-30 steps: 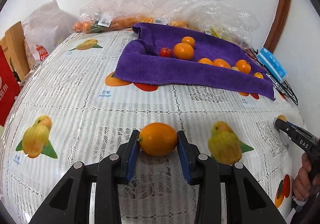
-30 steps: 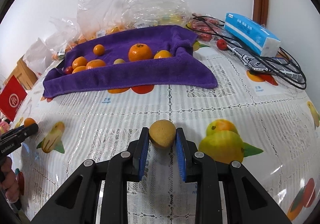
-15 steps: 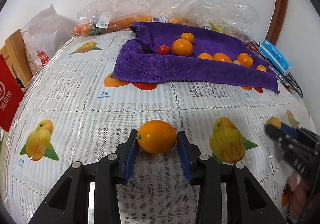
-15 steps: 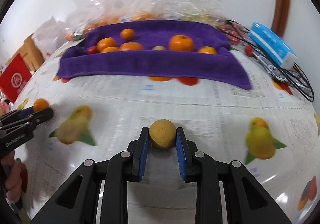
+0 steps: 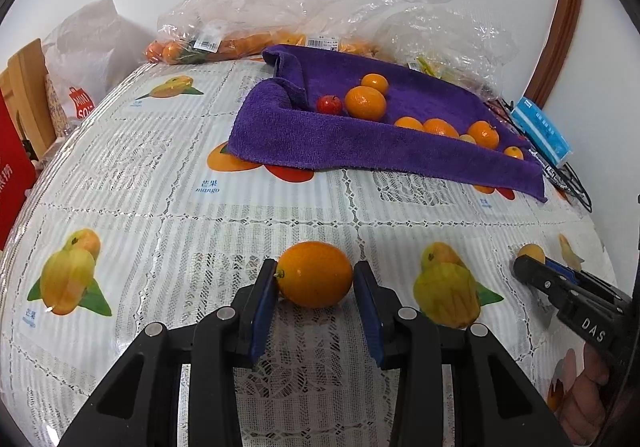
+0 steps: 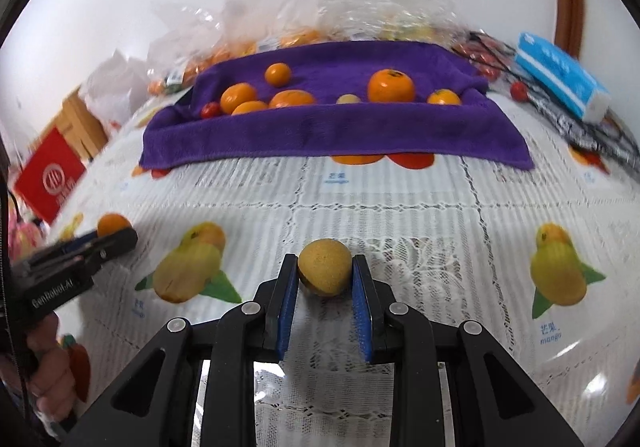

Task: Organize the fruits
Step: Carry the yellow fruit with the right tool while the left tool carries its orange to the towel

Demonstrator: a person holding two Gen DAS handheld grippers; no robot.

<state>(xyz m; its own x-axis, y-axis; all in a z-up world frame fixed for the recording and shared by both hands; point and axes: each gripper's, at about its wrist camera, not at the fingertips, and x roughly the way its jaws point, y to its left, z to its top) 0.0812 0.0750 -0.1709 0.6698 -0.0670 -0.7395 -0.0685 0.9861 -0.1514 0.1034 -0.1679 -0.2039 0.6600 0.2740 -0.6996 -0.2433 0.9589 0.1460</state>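
the counter fills both views under a fruit-print cloth. along its far edge, across the top of each frame, lies a purple towel with its near side bunched into a low wall, so it serves as a tray. on it sit several oranges, smaller round orange fruits and one small red fruit, all loose and touching nothing but the towel. behind it, clear bags hold more orange fruit, so i judge the sorting partly done, with bagged fruit and two carried pieces left.

low in the middle of the left view, the left claw is clamped on an oval orange fruit, pads against both ends, over bare cloth well short of the towel. in the right view the right claw pinches a small tan fruit the same way, also short of the towel. a loose red fruit lies at upper right by the blue box.
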